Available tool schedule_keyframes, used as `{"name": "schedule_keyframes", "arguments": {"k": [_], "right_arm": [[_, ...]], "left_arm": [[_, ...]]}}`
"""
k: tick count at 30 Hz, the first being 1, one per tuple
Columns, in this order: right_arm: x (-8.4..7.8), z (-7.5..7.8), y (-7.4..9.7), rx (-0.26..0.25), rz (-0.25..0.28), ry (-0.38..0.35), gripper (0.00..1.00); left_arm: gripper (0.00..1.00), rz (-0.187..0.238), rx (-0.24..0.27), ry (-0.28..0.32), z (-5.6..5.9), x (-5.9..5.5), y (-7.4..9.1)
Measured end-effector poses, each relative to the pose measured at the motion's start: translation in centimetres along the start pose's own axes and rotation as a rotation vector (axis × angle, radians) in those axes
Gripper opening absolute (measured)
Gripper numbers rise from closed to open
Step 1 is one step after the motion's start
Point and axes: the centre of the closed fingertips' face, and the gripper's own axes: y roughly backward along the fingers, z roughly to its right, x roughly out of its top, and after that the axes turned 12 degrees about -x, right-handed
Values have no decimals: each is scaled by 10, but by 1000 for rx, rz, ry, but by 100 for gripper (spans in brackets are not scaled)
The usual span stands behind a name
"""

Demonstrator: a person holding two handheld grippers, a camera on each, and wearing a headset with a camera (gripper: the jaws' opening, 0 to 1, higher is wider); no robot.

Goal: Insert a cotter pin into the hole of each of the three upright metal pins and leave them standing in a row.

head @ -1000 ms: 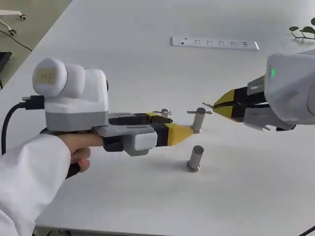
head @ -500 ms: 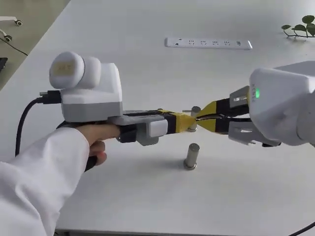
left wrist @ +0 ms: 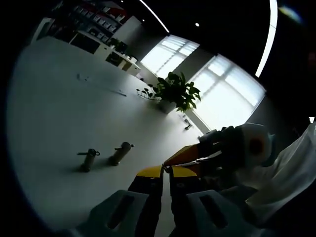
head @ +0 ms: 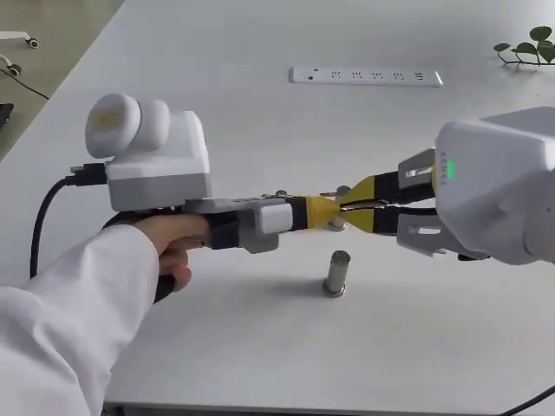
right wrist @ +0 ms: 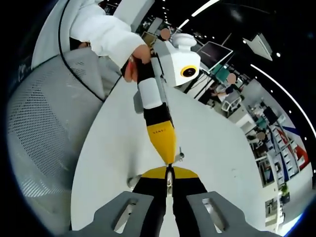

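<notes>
One bare upright metal pin stands near the table's front edge. Just behind it, my left gripper and right gripper meet tip to tip above the table, both shut. The right gripper pinches a thin cotter pin, whose loop lies against the left gripper's yellow tip. The top of a second metal pin peeks out behind the tips. In the left gripper view, a metal pin with a cotter pin through it and another metal pin stand on the table.
A white power strip lies at the back of the white table. A potted plant stands at the far right corner. A black cable trails from the left gripper, off the table's left edge.
The right gripper has moved left with the cotter pin, and the left gripper's tip has risen from the pin's base to meet it. The front pin has not moved.
</notes>
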Motion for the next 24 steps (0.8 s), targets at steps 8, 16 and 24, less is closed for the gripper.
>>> {"name": "schedule_keyframes", "arguments": {"k": [8,16,24], "right_arm": [[6,-4,6,7,10,16,0],[8,-5,7,2,15,0,0],[4,2,7,-22,1,-47,14]], "left_arm": [[1,-21,-3,29,4,-3,1],[0,-58,17,-42,6,-5,2],[0,-62,27,-79,6,-1,6]]}}
